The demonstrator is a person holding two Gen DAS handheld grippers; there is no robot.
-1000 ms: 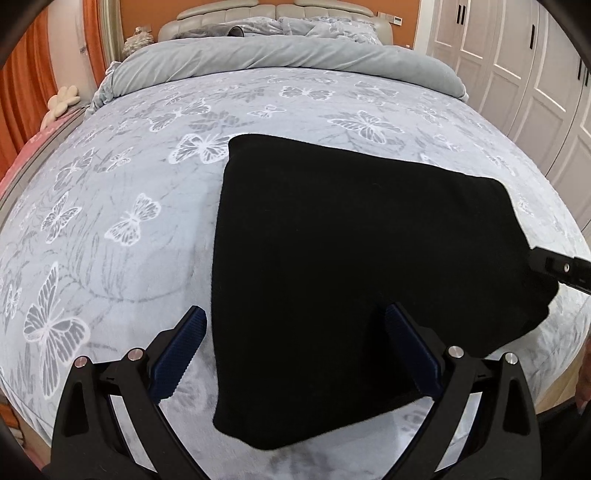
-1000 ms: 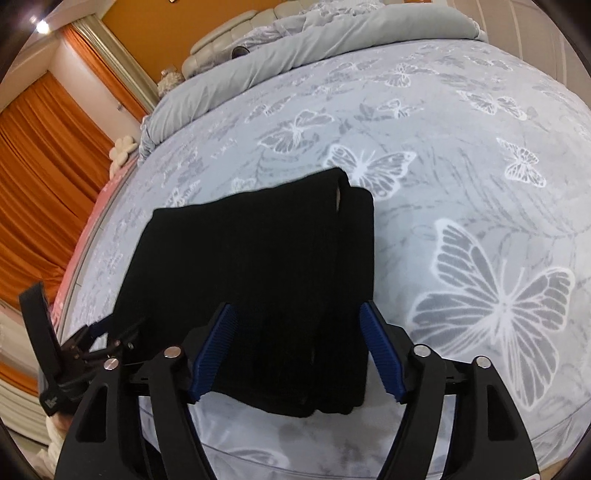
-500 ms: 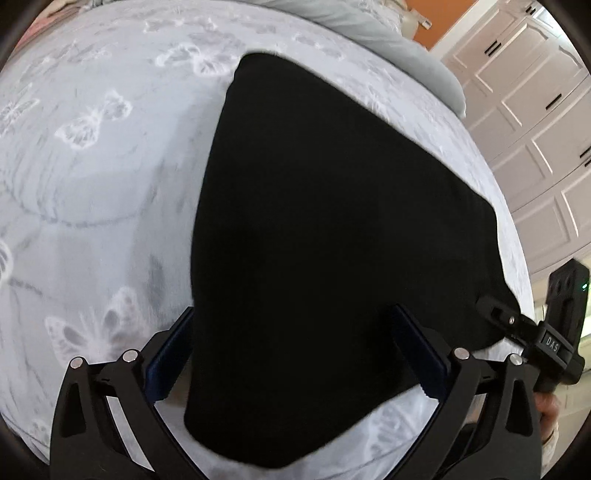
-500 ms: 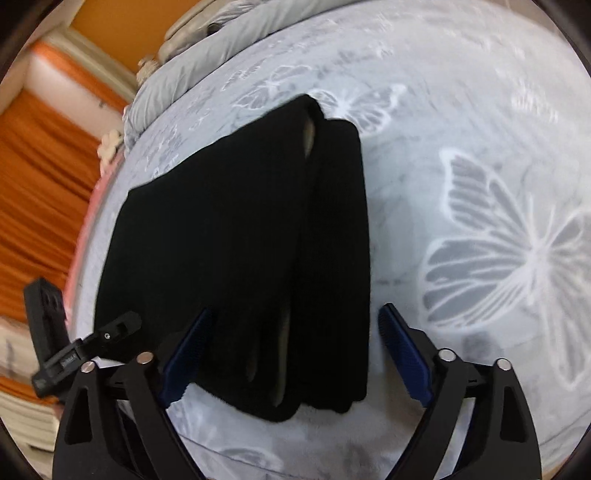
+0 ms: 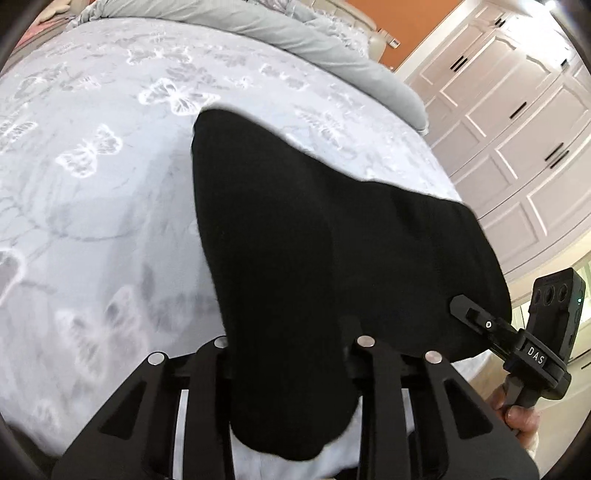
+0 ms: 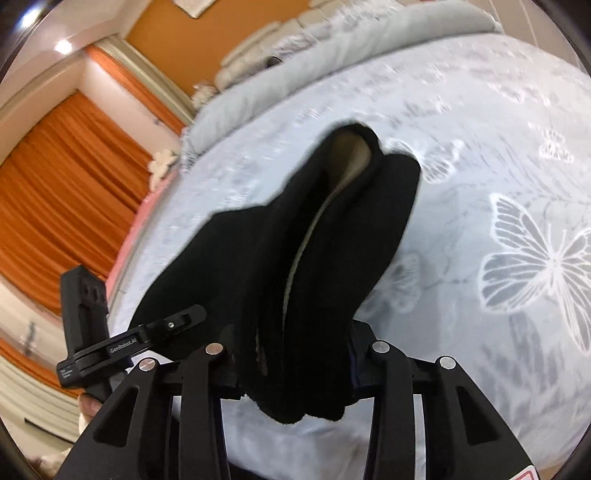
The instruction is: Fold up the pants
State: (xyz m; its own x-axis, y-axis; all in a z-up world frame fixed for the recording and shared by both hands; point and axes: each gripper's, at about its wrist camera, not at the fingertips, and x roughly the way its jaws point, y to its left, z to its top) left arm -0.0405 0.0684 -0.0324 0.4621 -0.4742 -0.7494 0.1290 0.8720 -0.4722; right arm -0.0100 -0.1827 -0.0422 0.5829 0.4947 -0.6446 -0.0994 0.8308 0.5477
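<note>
Left wrist view: the left tool [image 5: 291, 354] angles steeply down over the near edge of the bed [image 5: 110, 192], its jaws having just closed on the near end of the folded black pants [image 5: 332, 240], which bunch up between the two black arms and hang a little below them. The rest of the garment lies across the butterfly-print bedspread, running away toward a rolled grey duvet [image 5: 295, 33] at the head of the bed. At the right edge the right tool [image 5: 476, 317] reaches in from the side and bites the same near hem further along; a hand [image 5: 517, 417] grips its handle from below. White wardrobe doors [image 5: 517, 110] fill the background.

Right wrist view: the right tool [image 6: 291, 354], also tipped downward, has just drawn its jaws in on the thick stacked layers of the pants [image 6: 332, 229], a pale lining showing in the open fold. The cloth rises off the bed [image 6: 480, 147] at the gripped end. The left tool [image 6: 184, 319] enters low on the left with fingers [image 6: 88, 400] visible beneath it, orange curtains [image 6: 62, 203] behind.
</note>
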